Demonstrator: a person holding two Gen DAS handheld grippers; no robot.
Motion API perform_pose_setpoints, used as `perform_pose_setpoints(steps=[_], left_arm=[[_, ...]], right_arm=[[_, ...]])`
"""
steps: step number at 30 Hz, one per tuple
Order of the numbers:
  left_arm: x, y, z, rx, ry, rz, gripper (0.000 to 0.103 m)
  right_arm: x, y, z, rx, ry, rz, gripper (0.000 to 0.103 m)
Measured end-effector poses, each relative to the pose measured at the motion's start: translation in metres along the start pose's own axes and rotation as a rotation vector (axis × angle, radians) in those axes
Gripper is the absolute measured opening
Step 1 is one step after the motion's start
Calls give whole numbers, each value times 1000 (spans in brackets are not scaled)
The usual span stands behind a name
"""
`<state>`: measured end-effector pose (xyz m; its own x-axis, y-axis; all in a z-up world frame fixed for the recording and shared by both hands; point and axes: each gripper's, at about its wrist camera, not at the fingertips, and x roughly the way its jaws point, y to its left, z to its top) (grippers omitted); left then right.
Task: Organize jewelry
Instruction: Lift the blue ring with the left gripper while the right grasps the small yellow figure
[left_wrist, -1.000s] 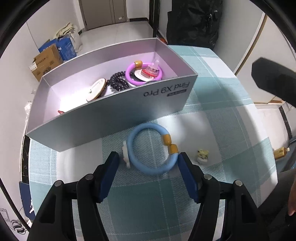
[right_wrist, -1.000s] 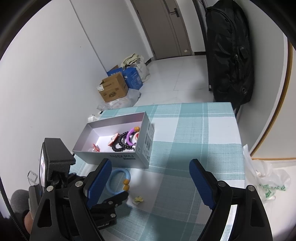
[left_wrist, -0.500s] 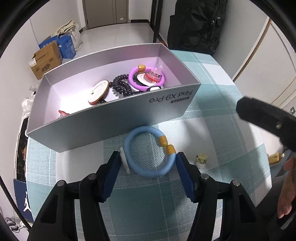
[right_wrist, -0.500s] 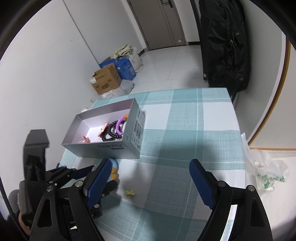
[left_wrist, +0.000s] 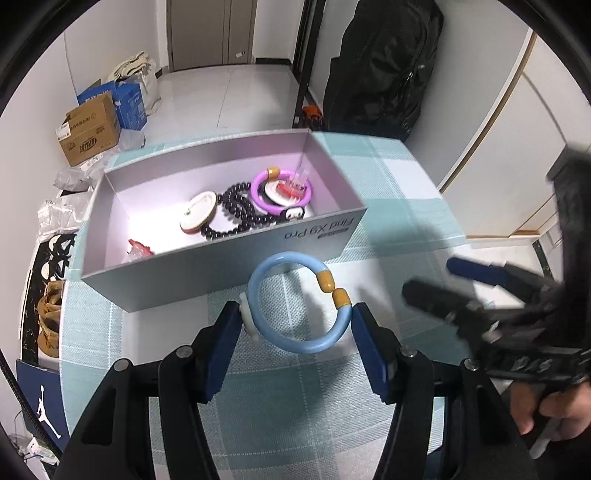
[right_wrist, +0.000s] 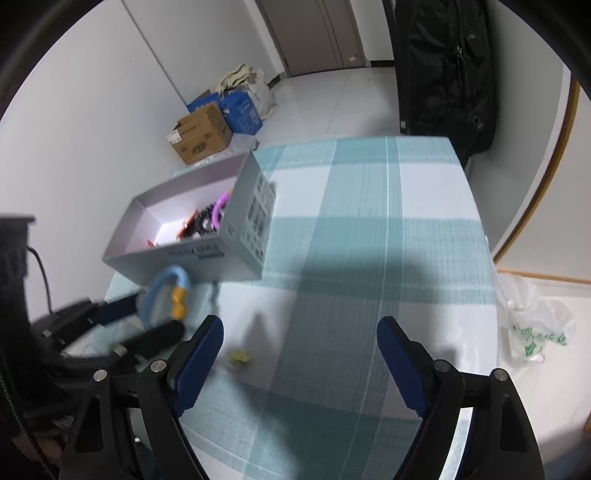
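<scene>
The blue bracelet (left_wrist: 297, 321) sits between the 2 blue pads of the left gripper (left_wrist: 295, 332), its ring face toward the camera and its 2 orange beads (left_wrist: 332, 290) at the upper right. Both pads press against its sides, a small white piece (left_wrist: 246, 320) wedged at the left pad, so the gripper is clamped on it. In the right wrist view the bracelet (right_wrist: 166, 295) looks lifted off the cloth, just in front of the grey box (left_wrist: 207, 284), though the blur there makes the height hard to judge.

The box stands open on the checked teal-and-white tablecloth (left_wrist: 399, 206). Inside lie a purple bangle (left_wrist: 280, 192), a string of dark beads (left_wrist: 236, 214), a round white piece with a red rim (left_wrist: 198, 217) and a small red item (left_wrist: 139, 250).

The left gripper points toward the box's long front wall. The right gripper (right_wrist: 299, 354) hangs above the cloth to the right of it, its 2 fingers spread wide with nothing between them; a small yellowish trinket (right_wrist: 238, 356) lies on the cloth near its left fingertip. In the left wrist view that gripper (left_wrist: 480, 291) appears blurred at the right edge, the person's hand (left_wrist: 550, 413) wrapped around its handle.
</scene>
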<state>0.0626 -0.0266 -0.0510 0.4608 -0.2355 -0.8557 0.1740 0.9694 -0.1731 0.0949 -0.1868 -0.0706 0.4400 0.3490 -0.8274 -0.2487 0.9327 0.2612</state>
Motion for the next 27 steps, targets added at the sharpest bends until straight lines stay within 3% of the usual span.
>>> perform_pose_setpoints(steps=[9,15,25,27], left_arm=[[-22,16,9,-68,-80,-23,56],[-31,32,11,-143,-110,-37,56],[-41,44,7,-182,-139,-33,56],[-42,46,7,-188,-141,-35,56]], right_arm=[[6,10,-16,-47,30,31,62],[12,37,-22,-157,45,101,57],[24,63,-28,-303,32,-18,38],[25,67,-29,-335,26,-55,26]])
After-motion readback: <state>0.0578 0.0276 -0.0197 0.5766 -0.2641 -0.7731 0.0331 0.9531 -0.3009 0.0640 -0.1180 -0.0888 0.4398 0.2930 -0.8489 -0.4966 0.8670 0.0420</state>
